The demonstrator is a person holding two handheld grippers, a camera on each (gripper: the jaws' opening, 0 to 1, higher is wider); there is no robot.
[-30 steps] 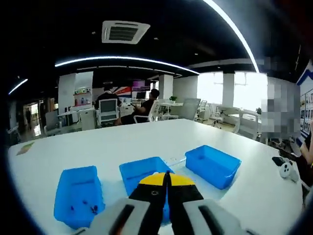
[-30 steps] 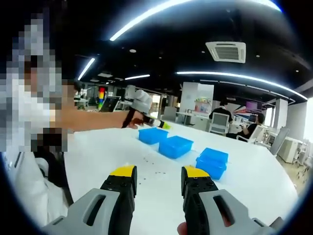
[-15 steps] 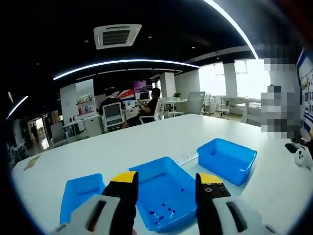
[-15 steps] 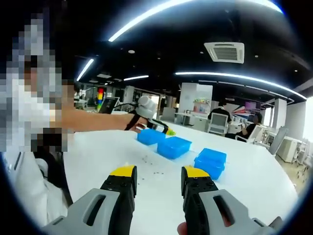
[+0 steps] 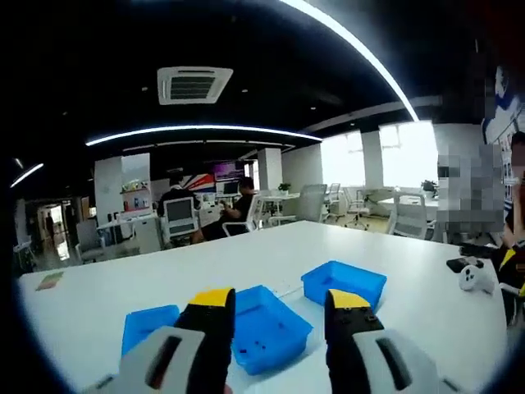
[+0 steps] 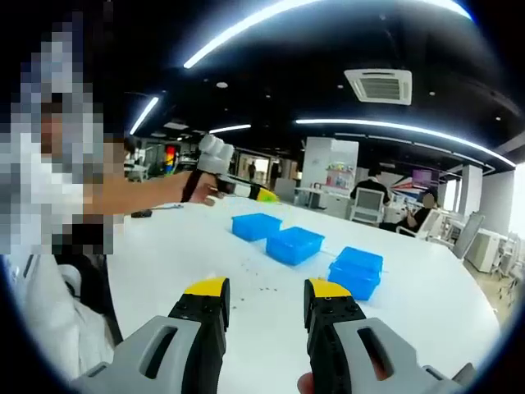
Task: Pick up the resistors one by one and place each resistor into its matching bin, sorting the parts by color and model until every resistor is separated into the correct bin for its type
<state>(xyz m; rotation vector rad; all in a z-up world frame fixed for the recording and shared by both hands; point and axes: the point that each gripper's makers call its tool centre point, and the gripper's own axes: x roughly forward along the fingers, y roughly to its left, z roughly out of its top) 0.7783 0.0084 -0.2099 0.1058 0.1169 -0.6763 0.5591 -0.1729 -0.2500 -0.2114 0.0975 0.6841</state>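
Three blue bins stand in a row on the white table [image 5: 394, 271]: the left bin [image 5: 148, 327], the middle bin [image 5: 269, 322] and the right bin [image 5: 343, 283]. Small dark specks lie in the middle bin. My left gripper [image 5: 279, 300] is open and empty, held back from and above the bins. In the right gripper view the same bins [image 6: 294, 244] sit mid-table, and loose resistors [image 6: 248, 268] lie as tiny specks on the table in front of them. My right gripper [image 6: 267, 289] hovers open near those specks. The left gripper [image 6: 264, 195] hangs raised to the left of the bins.
A white controller [image 5: 472, 277] and a dark phone [image 5: 459, 264] lie near the table's right edge. A person's arm [image 6: 139, 197] reaches in from the left. Office chairs and desks stand beyond the table.
My left gripper went from shut over the middle bin to open, then drew back and rose away from the bins. The right gripper has stayed where it was.
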